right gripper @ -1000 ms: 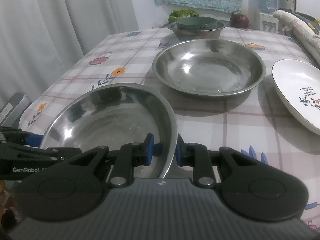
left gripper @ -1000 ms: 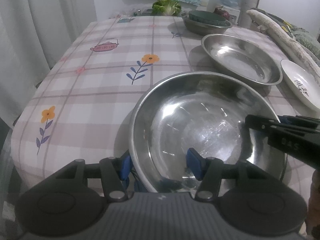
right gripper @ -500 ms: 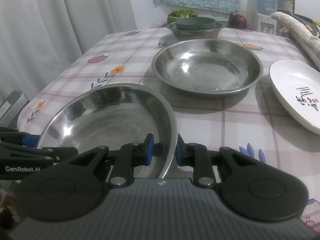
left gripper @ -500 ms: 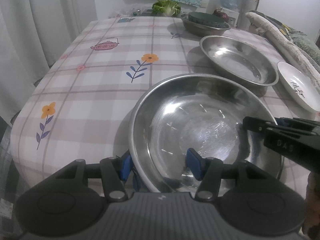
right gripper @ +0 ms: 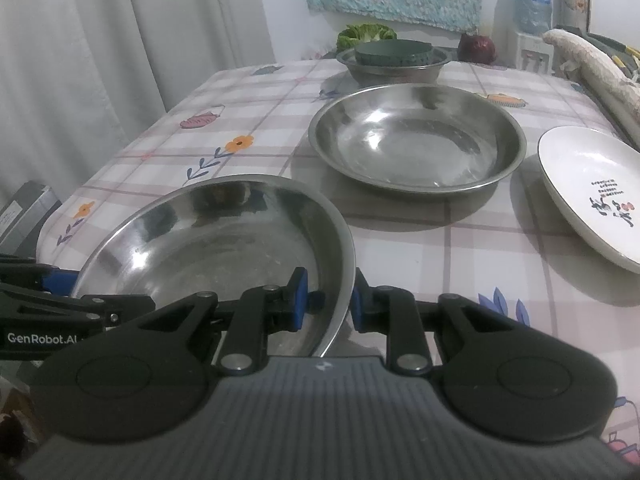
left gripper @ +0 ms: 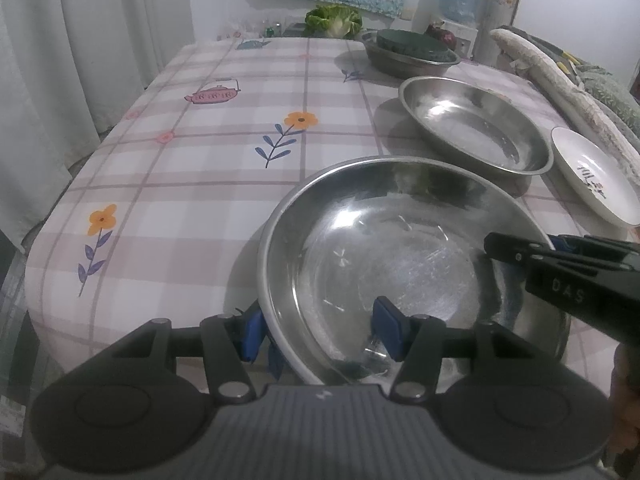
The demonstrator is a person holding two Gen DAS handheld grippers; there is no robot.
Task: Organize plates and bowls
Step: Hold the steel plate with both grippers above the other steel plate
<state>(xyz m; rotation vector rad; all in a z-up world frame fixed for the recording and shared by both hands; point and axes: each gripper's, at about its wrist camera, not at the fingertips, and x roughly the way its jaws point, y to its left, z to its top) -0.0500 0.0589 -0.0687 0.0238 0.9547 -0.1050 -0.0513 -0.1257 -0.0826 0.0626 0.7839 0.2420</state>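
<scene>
A large steel plate (left gripper: 392,248) is held above the near end of the table by both grippers; it also shows in the right wrist view (right gripper: 224,240). My left gripper (left gripper: 320,332) is shut on its near-left rim. My right gripper (right gripper: 330,302) is shut on its right rim and shows in the left wrist view (left gripper: 560,264). A second steel plate (right gripper: 416,140) lies further back on the table. A white plate (right gripper: 596,192) with printed marks lies to its right. A steel bowl (right gripper: 392,66) with a dark green bowl (right gripper: 394,53) inside stands at the far end.
The table has a checked floral cloth (left gripper: 200,152). A green cabbage (left gripper: 334,20) and a red cabbage (right gripper: 476,48) lie at the far edge. A water bottle (right gripper: 528,0) stands behind. Rolled cloth (right gripper: 592,64) lies along the right side. White curtains (left gripper: 80,40) hang at left.
The held steel plate has risen a little and drawn back toward me with both grippers; the table and the other dishes look further away.
</scene>
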